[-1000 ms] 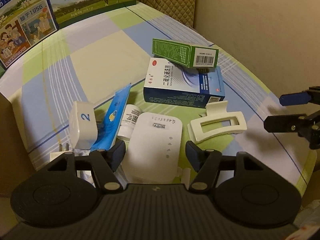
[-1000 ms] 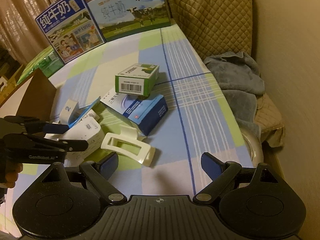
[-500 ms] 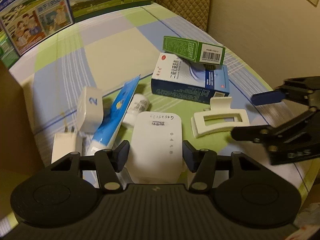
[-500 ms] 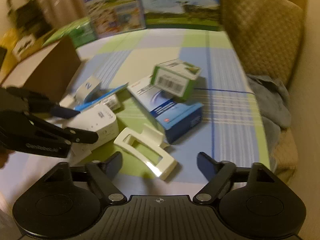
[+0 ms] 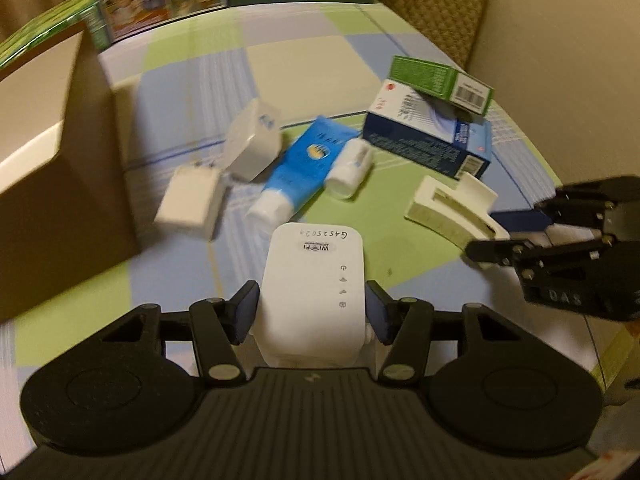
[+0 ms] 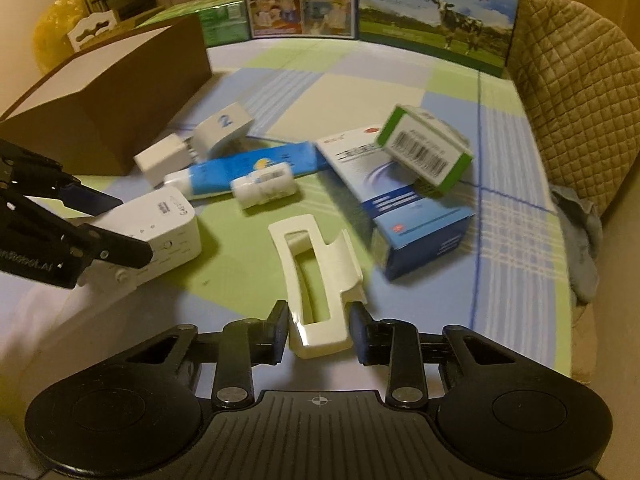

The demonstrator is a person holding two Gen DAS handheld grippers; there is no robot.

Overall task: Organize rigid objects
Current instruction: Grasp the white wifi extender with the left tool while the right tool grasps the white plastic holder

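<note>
Two claws each sit on a white object over the green, blue and cream checked cloth [image 6: 516, 184]. The left claw [image 5: 312, 312] is clamped on a white plastic wifi repeater [image 5: 316, 284], a rounded block with a dark oval label and a handwritten code at its far end; its blue pads press both long sides, and it lies at 6 o'clock in the left wrist view. The right claw [image 6: 318, 332] has its fingers closed against the near end of a cream plastic hair clip [image 6: 316, 280], a long rectangle with an open slot, at 6 o'clock in the right wrist view. Beyond the clip, at 12 o'clock, a small white bottle [image 6: 266, 190] lies on its side just beside a blue squeeze tube [image 6: 248, 170]. At 2 o'clock a green carton with a barcode [image 6: 426, 150] rests tilted on a blue and white medicine box [image 6: 404, 208]. At 10 o'clock stands a brown cardboard box [image 6: 116, 108], with two white chargers [image 6: 192, 144] near its base.
</note>
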